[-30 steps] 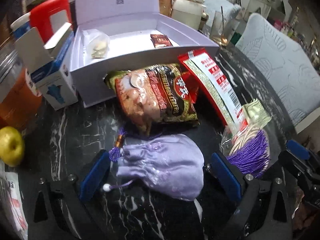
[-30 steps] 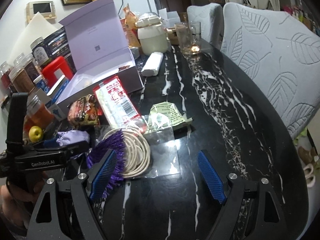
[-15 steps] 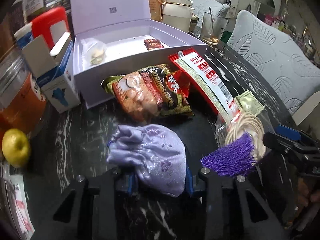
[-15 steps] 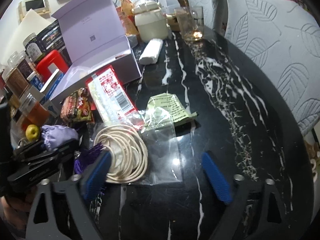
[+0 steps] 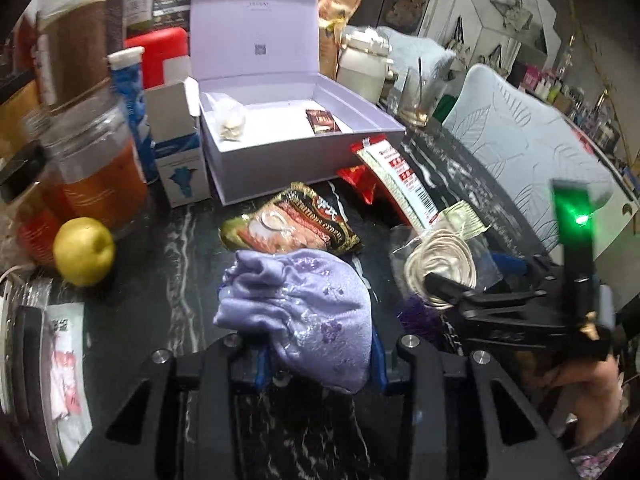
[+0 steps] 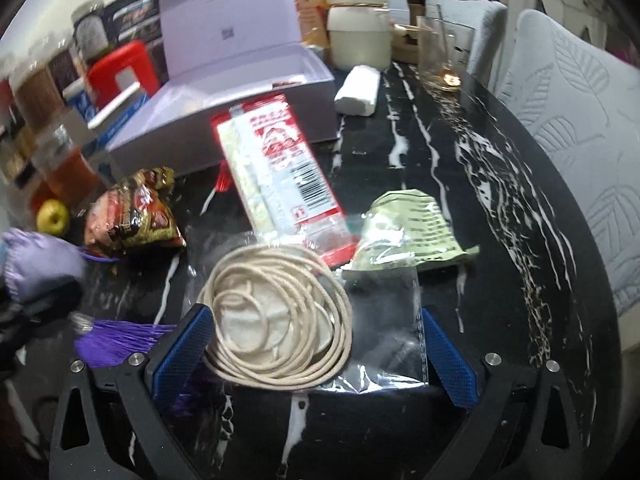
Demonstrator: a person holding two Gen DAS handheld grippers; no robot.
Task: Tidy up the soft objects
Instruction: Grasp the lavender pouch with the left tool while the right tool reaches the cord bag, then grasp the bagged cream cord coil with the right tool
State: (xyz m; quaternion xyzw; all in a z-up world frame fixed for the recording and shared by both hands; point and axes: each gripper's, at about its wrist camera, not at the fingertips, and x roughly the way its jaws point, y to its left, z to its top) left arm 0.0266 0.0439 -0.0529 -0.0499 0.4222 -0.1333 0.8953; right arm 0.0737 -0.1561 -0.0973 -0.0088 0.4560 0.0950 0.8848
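We see a lilac pouch (image 5: 304,312) of satiny cloth with a soft sheen, and a glossy black desk (image 6: 480,184) veined white like polished marble. The snack packet (image 5: 292,226) is shiny, crinkled foil. The cream cord (image 6: 280,320) looks matt and lies in a clear glossy plastic bag (image 6: 384,332). The lilac box (image 5: 280,148) looks like smooth matt card.

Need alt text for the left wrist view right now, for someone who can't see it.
The left tool is shut on a lilac drawstring pouch above the black marble table. Beyond it lie a snack packet and an open lilac box; a yellow apple sits left.
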